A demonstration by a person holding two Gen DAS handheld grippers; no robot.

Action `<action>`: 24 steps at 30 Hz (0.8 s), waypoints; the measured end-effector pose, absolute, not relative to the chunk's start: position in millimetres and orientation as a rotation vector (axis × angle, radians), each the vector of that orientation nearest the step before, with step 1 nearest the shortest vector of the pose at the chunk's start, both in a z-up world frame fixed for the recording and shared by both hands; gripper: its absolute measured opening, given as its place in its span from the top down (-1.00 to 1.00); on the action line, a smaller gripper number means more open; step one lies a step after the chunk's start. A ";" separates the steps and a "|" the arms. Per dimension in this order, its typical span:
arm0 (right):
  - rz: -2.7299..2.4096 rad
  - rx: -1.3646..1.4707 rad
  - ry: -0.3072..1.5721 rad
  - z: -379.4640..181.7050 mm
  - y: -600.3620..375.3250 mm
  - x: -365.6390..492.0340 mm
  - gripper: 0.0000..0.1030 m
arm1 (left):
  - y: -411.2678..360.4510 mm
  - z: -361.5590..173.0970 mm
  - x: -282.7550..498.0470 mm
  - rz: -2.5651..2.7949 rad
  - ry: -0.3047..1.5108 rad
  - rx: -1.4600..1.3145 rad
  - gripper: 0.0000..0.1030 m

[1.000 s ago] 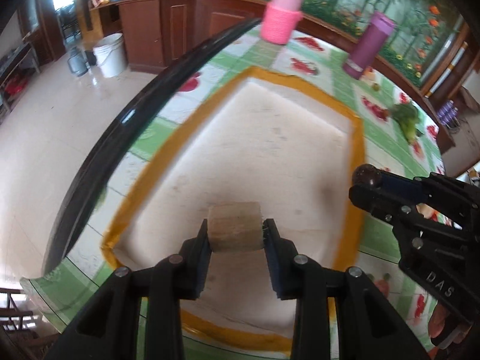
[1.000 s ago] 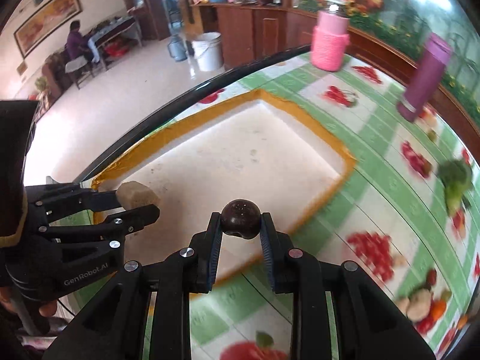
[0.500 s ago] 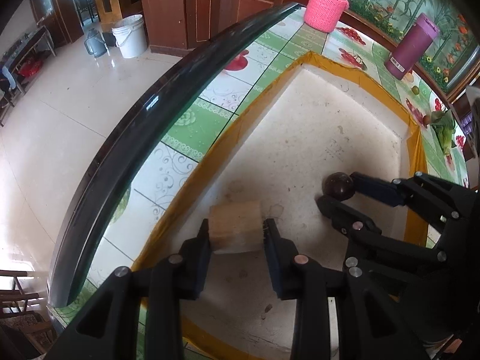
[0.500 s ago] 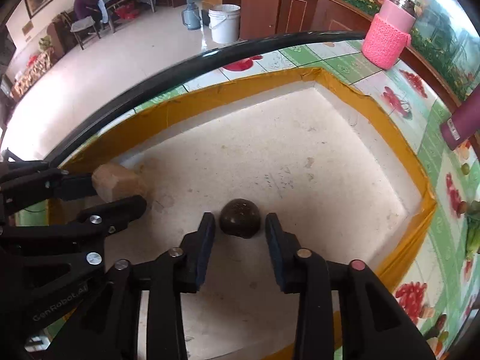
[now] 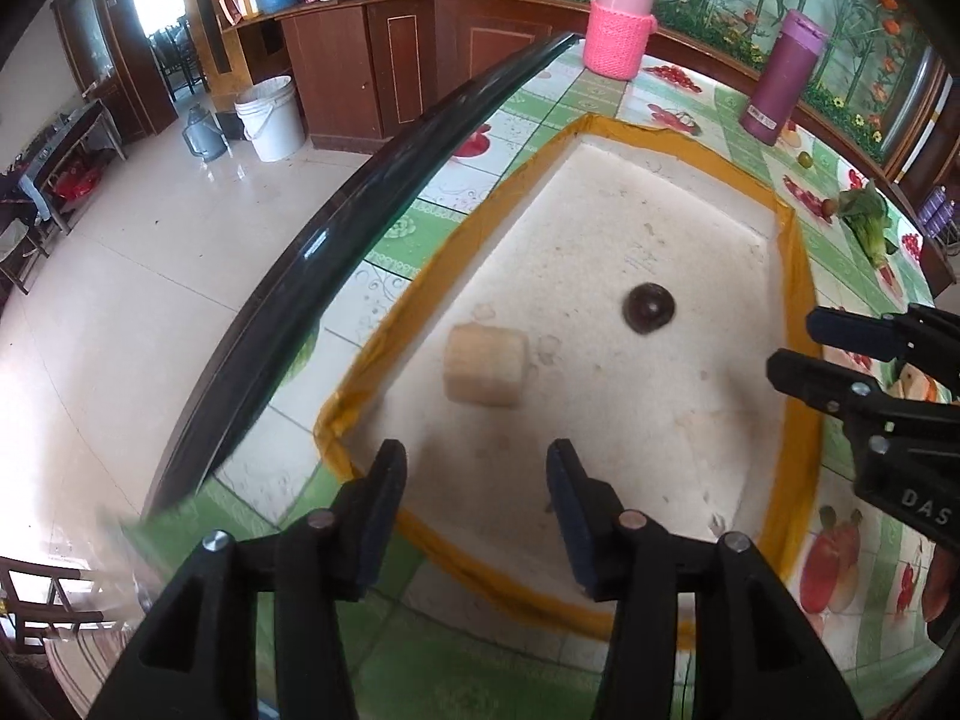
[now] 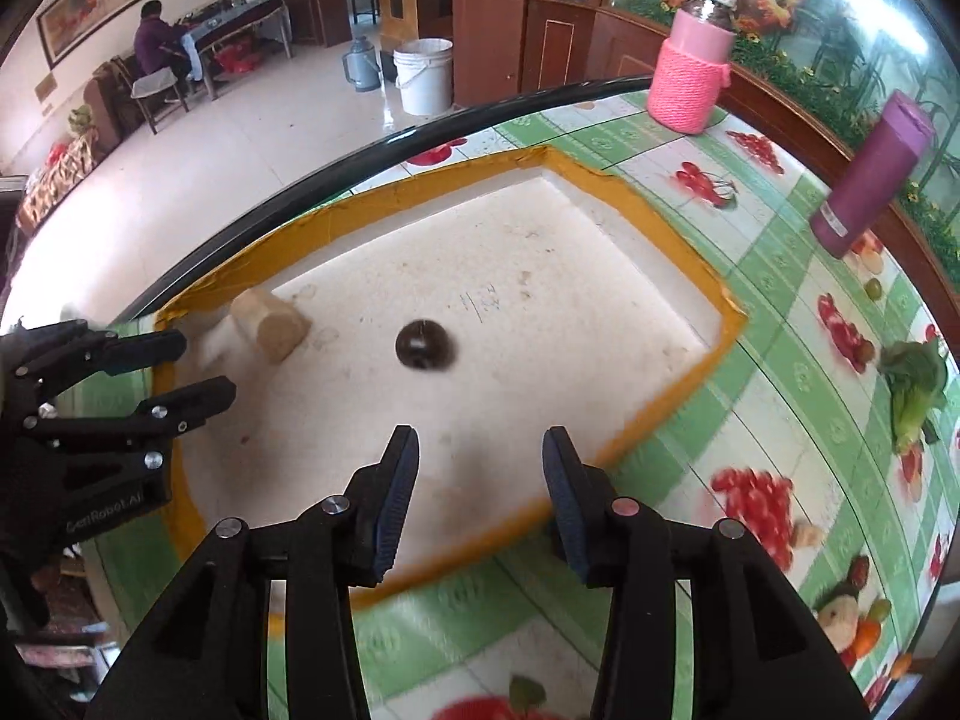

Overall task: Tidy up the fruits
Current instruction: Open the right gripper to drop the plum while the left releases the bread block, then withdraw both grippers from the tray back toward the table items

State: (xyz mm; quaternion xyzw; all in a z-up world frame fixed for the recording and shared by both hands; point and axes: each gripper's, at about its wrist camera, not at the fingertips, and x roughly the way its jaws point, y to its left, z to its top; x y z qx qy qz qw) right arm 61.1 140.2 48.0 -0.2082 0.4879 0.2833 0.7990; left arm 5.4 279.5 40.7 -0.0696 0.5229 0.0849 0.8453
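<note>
A shallow white tray edged with yellow tape is seen on the worktop, which is covered with a green, fruit-printed cloth. Two items are found lying on the tray floor. A pale tan, block-shaped piece of fruit is located toward the tray's left side, near the taped edge. A dark round fruit is located near the middle of the tray, apart from the tan piece.

The left gripper is observed released: its jaws have just been opening, nothing is held between them, and the tan piece lies beyond the fingertips, untouched. The right gripper is likewise released: its jaws have just been opening, nothing is between them, and the dark fruit rests on the tray ahead of the tips.

Outside the tray, a jar in a pink knitted sleeve and a purple bottle are noted standing upright on the worktop. A green leafy vegetable is noted lying on the cloth to the right of the tray. A white bucket is seen on the floor beyond.
</note>
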 end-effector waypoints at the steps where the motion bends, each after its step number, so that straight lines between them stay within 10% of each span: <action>1: 0.606 -0.444 1.042 51.1 134.6 57.6 0.09 | 276.1 43.5 1.7 0.179 1.098 -0.143 -0.10; 4: 0.597 -0.416 1.024 61.4 107.9 43.0 -0.16 | 261.9 53.0 -5.9 0.164 1.083 -0.134 -0.24; 24: 0.143 -0.128 1.101 62.1 -174.3 -21.5 -0.24 | 76.9 77.1 -4.1 -0.103 1.066 0.124 -0.65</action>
